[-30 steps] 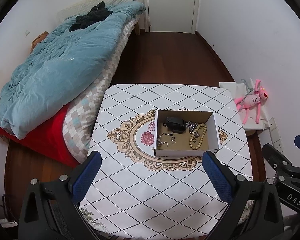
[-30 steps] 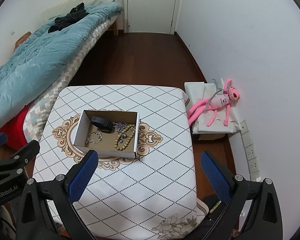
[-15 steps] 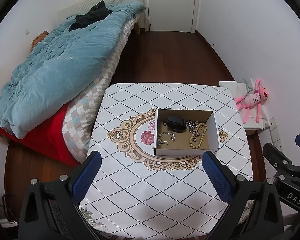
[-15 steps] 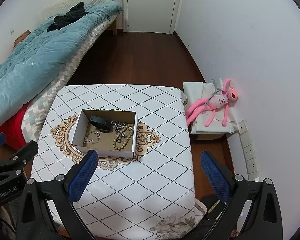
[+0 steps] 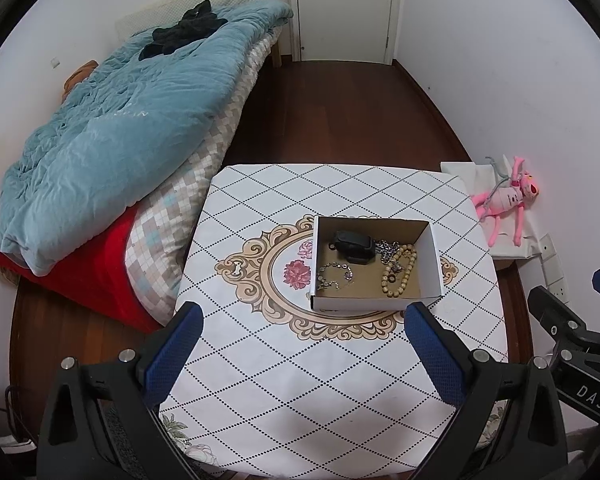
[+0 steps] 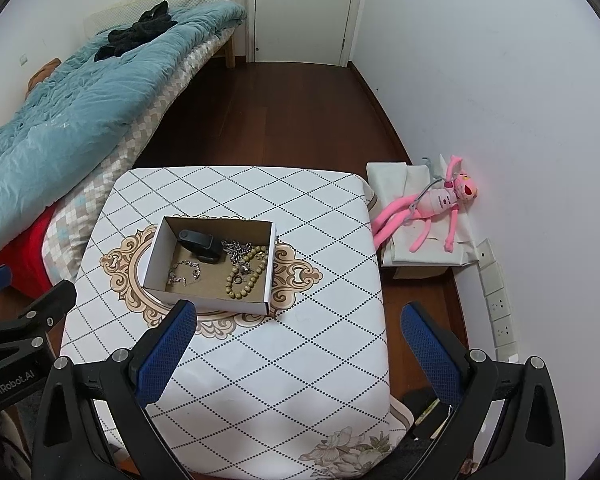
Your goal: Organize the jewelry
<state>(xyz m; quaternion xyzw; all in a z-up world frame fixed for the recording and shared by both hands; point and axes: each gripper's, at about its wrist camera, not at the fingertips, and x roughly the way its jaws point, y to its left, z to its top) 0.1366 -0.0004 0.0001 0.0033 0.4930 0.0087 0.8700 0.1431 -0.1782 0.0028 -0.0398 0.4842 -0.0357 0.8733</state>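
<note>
**Bedroom tabletop: both tools raised and spread wide, jewelry lying in the box**

A bedroom with a dark wood floor, a bed and a closed white door. A tabletop under a white diamond-patterned cloth stands beside the bed.

Left tool: held above the near part of the tabletop, looking down and forward, blue fingers spread wide, nothing between them. Right tool: same pose and spread, holding nothing. Neither touches the box; both are on its near side, well apart from it. In the left wrist view the right tool's body shows at the right edge.

An open white cardboard box sits on the tabletop's central ornament, its long axis running across the tabletop, left to right. Inside the box:
- a black case at the far wall, long axis roughly left to right;
- a silver chain bracelet in the near-left part, loosely curled;
- a wooden bead strand in the right part, looped, long axis running near to far;
- a silver chain between case and beads, touching the beads.

Bare cloth lies on all sides of the box, widest on its near side. Beyond the box's right side, off the tabletop, a pink plush toy lies against the wall.
</note>
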